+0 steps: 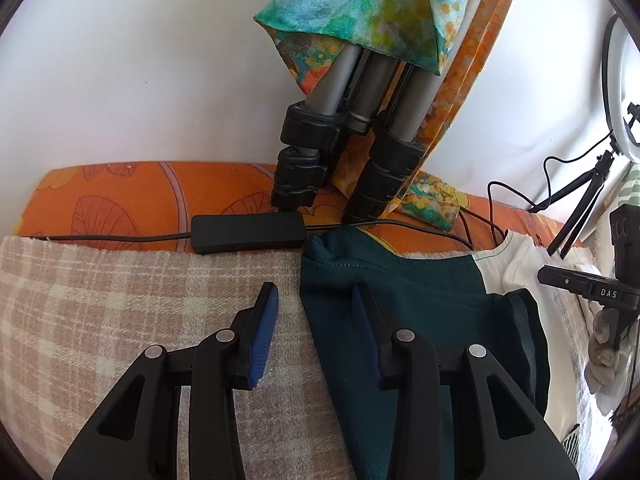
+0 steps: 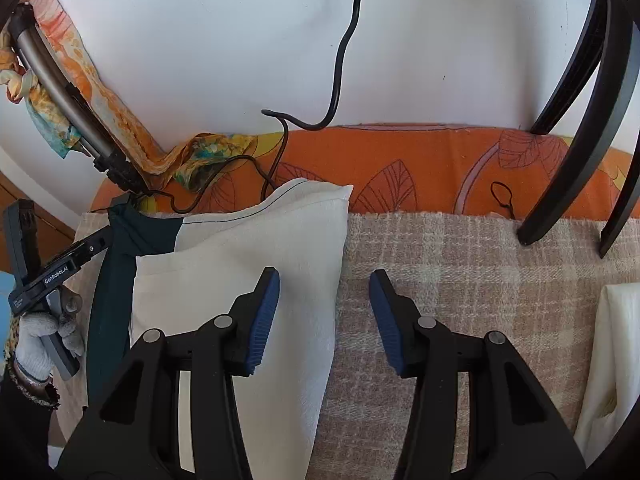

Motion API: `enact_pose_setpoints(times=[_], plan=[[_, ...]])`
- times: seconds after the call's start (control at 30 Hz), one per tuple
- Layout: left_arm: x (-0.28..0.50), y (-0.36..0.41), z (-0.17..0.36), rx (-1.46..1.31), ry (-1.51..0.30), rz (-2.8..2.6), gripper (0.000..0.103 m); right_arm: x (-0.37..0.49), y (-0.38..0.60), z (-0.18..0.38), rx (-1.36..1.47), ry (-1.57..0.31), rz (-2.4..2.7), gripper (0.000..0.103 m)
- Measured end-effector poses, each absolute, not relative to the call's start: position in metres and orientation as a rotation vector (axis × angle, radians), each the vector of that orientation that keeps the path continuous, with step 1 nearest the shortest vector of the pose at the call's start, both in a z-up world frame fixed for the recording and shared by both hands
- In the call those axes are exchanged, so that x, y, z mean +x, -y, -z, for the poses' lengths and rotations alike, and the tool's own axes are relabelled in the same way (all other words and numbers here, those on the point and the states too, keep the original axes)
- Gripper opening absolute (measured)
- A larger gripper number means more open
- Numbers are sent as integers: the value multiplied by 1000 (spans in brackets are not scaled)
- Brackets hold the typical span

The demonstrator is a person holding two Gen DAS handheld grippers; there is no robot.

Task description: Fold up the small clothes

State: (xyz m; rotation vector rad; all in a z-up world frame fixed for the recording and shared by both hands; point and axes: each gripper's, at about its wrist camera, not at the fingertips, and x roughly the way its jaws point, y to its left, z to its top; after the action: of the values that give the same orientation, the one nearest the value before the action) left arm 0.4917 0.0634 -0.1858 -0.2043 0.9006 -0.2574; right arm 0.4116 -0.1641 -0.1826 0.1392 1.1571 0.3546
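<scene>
A small garment, half dark green (image 1: 420, 308) and half cream white (image 2: 240, 264), lies on the plaid cloth (image 1: 120, 300). My left gripper (image 1: 316, 300) is open over the garment's left green edge, one finger on the plaid, the other over the green fabric. My right gripper (image 2: 324, 288) is open over the garment's right cream edge, left finger above the cream fabric, right finger above the plaid cloth (image 2: 480, 264). The left gripper also shows in the right wrist view (image 2: 52, 276), held by a gloved hand. The right gripper shows at the right edge of the left wrist view (image 1: 592, 288).
A tripod (image 1: 340, 140) draped with a colourful scarf stands at the back on an orange sheet (image 1: 120, 200), with a black power brick (image 1: 248, 228) and cables. Black stand legs (image 2: 568, 140) are at the right. Another cream cloth (image 2: 612, 360) lies at far right.
</scene>
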Motion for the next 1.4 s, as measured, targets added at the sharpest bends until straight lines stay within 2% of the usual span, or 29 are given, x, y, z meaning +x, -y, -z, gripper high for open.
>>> enact_pose_setpoints(times=[0.17,0.2,0.23,0.3,0.33,0.37,0.43,0.47,1.0,1.23,1.4], plan=[[497,-62,186,-199,-894,268,36,429,162,186,163,-1151,-344,49],[497,-62,186,-190,-889,268,33,431,160,187,163,-1150,-345,49],[498,-60,186,-183,-887,273,21,433,158,187,161,-1153,-346,49],[498,-55,186,-170,-884,286,10,434,152,188,147,-1157,-353,41],[498,-54,186,-161,-878,280,6,433,149,189,139,-1162,-360,30],[497,-52,185,-160,-873,285,4,433,148,189,132,-1167,-361,21],[496,-52,181,-172,-858,292,2,431,146,188,123,-1169,-364,11],[493,-54,178,-186,-850,299,2,429,145,186,127,-1166,-374,9],[411,-61,106,-184,-750,367,2,363,147,98,98,-1041,-477,5],[350,-58,76,-158,-702,371,2,297,149,67,75,-1001,-501,5],[306,-47,76,-125,-693,368,2,237,155,56,43,-991,-511,5]])
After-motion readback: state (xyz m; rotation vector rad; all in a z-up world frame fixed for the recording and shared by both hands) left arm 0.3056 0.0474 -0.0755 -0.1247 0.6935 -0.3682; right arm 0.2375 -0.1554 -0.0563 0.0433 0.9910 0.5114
